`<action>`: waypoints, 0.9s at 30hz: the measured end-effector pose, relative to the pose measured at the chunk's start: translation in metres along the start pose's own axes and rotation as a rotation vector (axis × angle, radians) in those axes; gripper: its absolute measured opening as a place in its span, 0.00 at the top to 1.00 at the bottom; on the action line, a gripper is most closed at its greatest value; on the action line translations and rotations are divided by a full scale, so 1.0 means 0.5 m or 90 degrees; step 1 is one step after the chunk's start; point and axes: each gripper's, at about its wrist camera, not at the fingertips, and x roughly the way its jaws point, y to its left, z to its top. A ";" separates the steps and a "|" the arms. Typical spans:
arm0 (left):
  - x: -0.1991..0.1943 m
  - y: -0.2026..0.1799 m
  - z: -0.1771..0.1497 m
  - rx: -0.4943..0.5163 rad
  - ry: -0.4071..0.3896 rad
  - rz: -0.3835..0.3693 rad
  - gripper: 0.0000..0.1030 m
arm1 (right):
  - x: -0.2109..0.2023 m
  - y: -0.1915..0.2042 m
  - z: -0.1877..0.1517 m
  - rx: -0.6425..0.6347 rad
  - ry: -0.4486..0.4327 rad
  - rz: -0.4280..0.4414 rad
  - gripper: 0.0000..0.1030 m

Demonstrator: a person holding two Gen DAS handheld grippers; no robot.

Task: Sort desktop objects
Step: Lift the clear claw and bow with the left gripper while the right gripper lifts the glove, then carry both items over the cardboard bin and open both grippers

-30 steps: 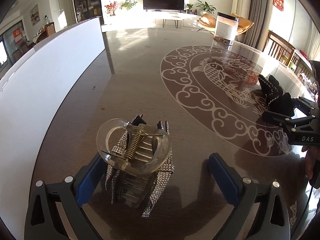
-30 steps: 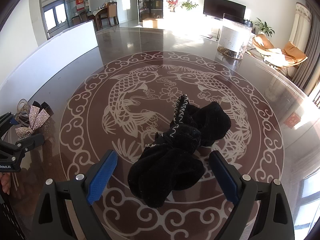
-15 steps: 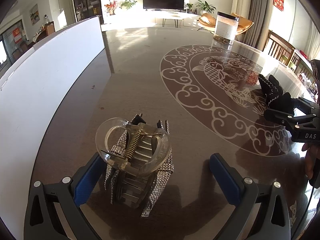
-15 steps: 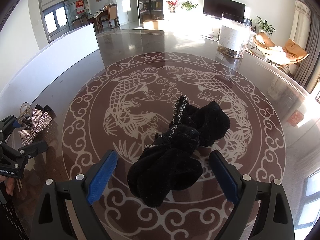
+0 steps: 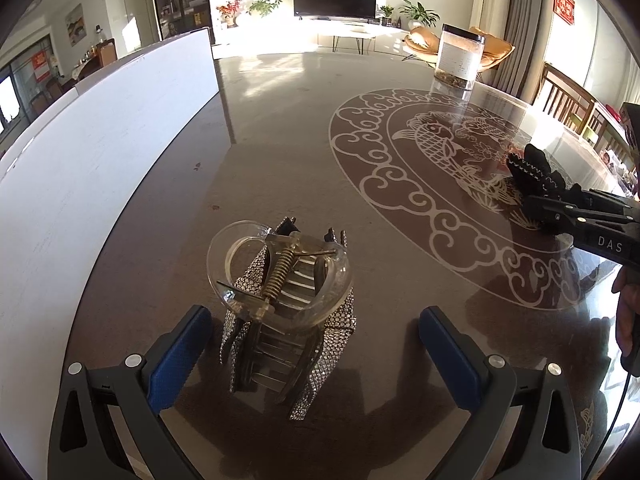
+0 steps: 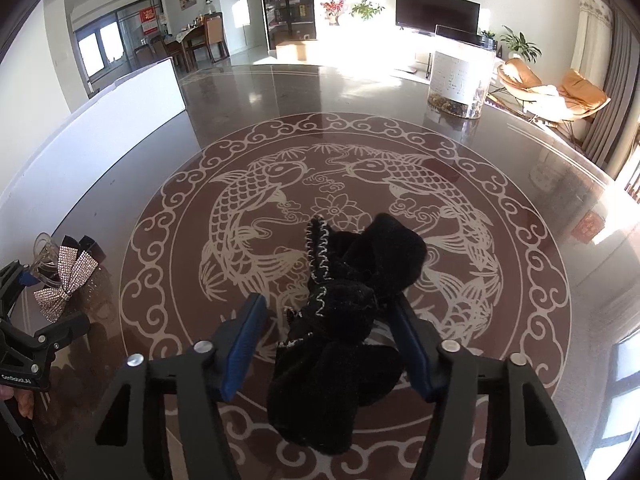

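A clear hair claw (image 5: 280, 276) clipped over a rhinestone bow (image 5: 328, 344) stands on the dark glossy table (image 5: 280, 152). My left gripper (image 5: 314, 316) is open around it, and neither blue pad touches it. A black fuzzy fabric piece with white stitching (image 6: 344, 320) lies on the table's fish medallion (image 6: 256, 196). My right gripper (image 6: 329, 300) straddles it with its jaws closing. The right pad meets the fabric, while a strip of table still shows beside the left pad (image 6: 244, 332). The left wrist view shows that gripper (image 5: 580, 220) at the far right, at the fabric (image 5: 536, 172).
A long white board (image 5: 80, 168) runs along the table's left side. A clear jar with a white label (image 6: 460, 76) stands at the far edge. Wooden chairs (image 5: 568, 96) sit past the table's right rim. A person's hand (image 5: 628, 312) holds the right gripper.
The right gripper's fingers have drawn in close around the black fabric. The left gripper and the hair claw have stayed where they were.
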 end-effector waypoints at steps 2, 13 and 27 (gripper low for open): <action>0.000 0.001 -0.002 -0.002 0.002 0.002 0.00 | -0.015 0.024 -0.013 -0.014 0.011 0.034 0.56; -0.008 0.008 0.000 -0.013 -0.007 0.010 0.14 | -0.064 0.061 -0.024 -0.051 0.104 0.060 0.24; -0.114 0.041 -0.020 -0.087 -0.059 -0.114 0.50 | -0.130 0.071 -0.050 -0.040 0.120 0.139 0.67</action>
